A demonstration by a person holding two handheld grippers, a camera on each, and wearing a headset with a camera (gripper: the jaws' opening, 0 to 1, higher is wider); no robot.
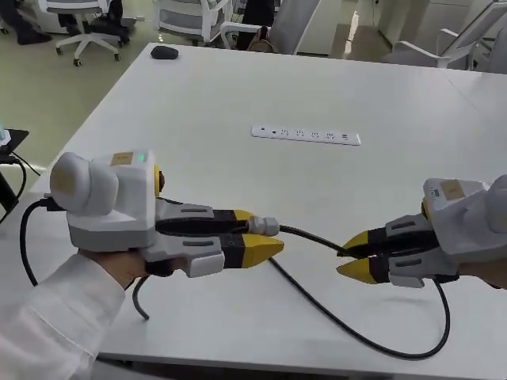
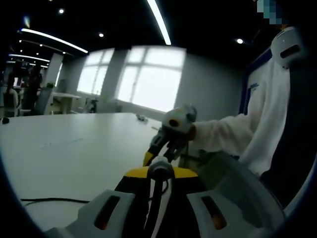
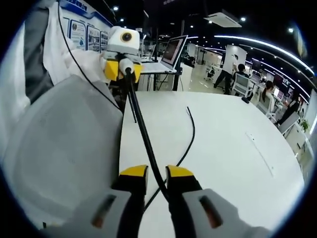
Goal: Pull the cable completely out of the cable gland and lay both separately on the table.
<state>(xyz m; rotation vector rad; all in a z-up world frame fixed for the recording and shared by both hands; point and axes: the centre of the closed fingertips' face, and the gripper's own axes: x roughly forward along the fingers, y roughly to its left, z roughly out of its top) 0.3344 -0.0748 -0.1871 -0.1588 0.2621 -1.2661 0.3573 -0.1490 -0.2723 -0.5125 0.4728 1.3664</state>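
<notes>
My left gripper (image 1: pixel 268 238) is shut on the grey cable gland (image 1: pixel 264 226), held above the white table (image 1: pixel 238 103). The black cable (image 1: pixel 310 236) runs out of the gland to my right gripper (image 1: pixel 347 257), which is shut on it a short way off. Past those jaws the cable drops in a long loop (image 1: pixel 372 342) on the table near the front edge. In the left gripper view the gland (image 2: pixel 160 171) sits between yellow jaws, and the right gripper (image 2: pixel 171 136) faces it. In the right gripper view the cable (image 3: pixel 141 126) stretches taut from my jaws (image 3: pixel 156 174) to the gland (image 3: pixel 126 65).
A white power strip (image 1: pixel 306 134) lies mid-table, and a black mouse (image 1: pixel 164 53) sits at the far left corner. Office chairs (image 1: pixel 79 20) stand beyond the table. A black cord (image 1: pixel 24 241) hangs from the left gripper's body near the table's left edge.
</notes>
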